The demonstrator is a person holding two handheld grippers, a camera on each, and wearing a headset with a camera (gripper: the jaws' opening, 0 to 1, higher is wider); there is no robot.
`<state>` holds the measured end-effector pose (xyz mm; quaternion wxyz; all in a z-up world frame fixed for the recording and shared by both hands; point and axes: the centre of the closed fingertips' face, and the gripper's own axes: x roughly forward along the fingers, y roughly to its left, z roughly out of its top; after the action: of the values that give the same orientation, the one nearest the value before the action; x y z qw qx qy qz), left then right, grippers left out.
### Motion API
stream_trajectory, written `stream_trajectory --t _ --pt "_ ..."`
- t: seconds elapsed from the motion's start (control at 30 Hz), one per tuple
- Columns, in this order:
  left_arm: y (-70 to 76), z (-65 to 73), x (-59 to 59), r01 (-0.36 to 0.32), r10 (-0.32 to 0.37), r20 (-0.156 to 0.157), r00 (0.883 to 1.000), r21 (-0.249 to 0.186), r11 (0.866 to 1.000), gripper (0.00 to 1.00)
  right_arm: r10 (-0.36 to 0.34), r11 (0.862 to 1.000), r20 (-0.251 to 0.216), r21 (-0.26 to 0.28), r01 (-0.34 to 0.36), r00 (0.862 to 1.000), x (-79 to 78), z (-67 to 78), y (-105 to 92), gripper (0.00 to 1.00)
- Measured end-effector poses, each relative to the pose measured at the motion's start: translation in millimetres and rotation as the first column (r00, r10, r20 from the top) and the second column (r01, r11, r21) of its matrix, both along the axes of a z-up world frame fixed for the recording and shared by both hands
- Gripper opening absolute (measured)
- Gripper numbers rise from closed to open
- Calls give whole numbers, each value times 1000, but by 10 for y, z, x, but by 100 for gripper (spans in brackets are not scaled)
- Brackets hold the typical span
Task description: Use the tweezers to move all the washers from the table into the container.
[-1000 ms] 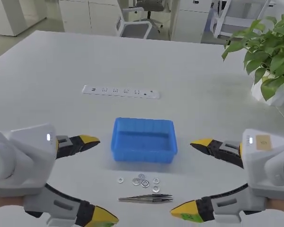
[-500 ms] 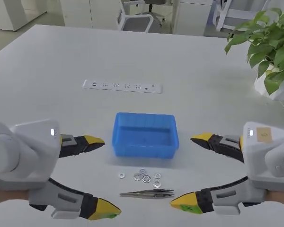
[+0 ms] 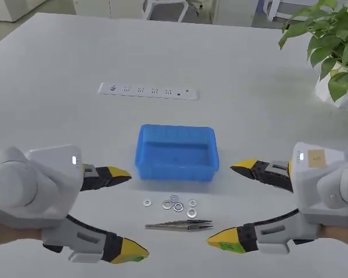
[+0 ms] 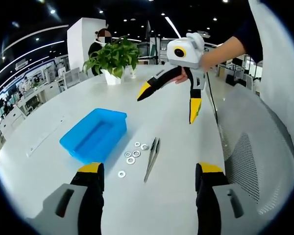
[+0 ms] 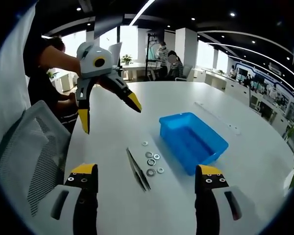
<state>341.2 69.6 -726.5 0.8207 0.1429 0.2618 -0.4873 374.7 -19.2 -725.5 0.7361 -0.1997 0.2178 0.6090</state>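
Note:
Metal tweezers [image 3: 178, 226] lie flat on the white table, also seen as tweezers [image 4: 152, 157] and tweezers [image 5: 137, 169]. Just beyond them several small washers [image 3: 174, 203] are scattered loose, washers [image 4: 133, 154], washers [image 5: 153, 162]. Behind those stands an empty blue container [image 3: 177, 152], container [image 4: 94, 133], container [image 5: 191, 138]. My left gripper [image 3: 125, 212] hovers open to the left of the tweezers, left gripper [image 4: 147, 172], left gripper [image 5: 109, 111]. Opposite it, my right gripper [image 3: 232, 204] is open with nothing between its jaws, right gripper [image 5: 146, 175], right gripper [image 4: 167, 104].
A white power strip [image 3: 148, 91] lies farther back on the table. A potted green plant [image 3: 330, 46] stands at the far right edge. A mesh office chair [image 5: 29, 147] is beside the table. Open tabletop surrounds the container.
The head camera has tilted down, so the whole scene sits higher in the picture. Both grippers stay open, held apart on either side of the washers and tweezers.

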Motion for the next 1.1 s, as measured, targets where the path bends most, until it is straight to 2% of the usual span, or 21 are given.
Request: stream_trajectory --t 0.03,0.1,0.17,0.3,0.43,0.53,0.73,0.8,0.9,0.93,0.97,1.0,1.1 --pt "-11 -16 14 -12 11 -14 1000 -9 1000 81 2 1000 -4 -5 -2 1000 -6 -27 8 79" --pt "-22 -64 60 -11 11 -14 1000 -7 1000 78 15 1000 -19 -9 -15 1000 -33 -93 39 77" --pt "-16 -158 88 -11 12 -18 1000 21 1000 76 21 999 -24 -28 -22 999 -36 -169 68 74" --pt "-31 -294 97 2 0 -37 999 47 999 75 37 998 -47 -48 -39 998 -40 -286 121 69" --pt "-42 -375 117 -6 9 -51 999 51 999 70 48 996 -65 -66 -52 997 -41 -380 156 61" --pt "-48 -451 133 -10 13 -52 999 66 998 66 60 993 -78 -98 -68 995 -46 -483 164 55" --pt "-81 -555 132 -1 7 -75 997 74 997 67 38 981 -112 -187 -58 993 -18 -703 135 41" --pt "-89 -581 145 -6 12 -86 996 66 998 66 29 982 -125 -182 -52 992 -10 -732 160 36" --pt "-105 -624 141 4 2 -92 996 69 998 64 27 982 -130 -183 -51 991 -14 -748 187 33" --pt "-106 -634 141 6 1 -90 996 73 997 61 27 982 -136 -183 -52 990 -20 -751 195 32" --pt "-108 -642 153 11 -5 -73 997 78 997 57 28 981 -148 -186 -55 989 -31 -761 204 30" --pt "-114 -650 151 13 -7 -74 997 79 997 55 29 981 -149 -187 -57 988 -33 -765 209 29" --pt "-143 -705 130 26 -18 -99 995 80 996 54 39 981 -165 -181 -69 986 -58 -780 237 27"
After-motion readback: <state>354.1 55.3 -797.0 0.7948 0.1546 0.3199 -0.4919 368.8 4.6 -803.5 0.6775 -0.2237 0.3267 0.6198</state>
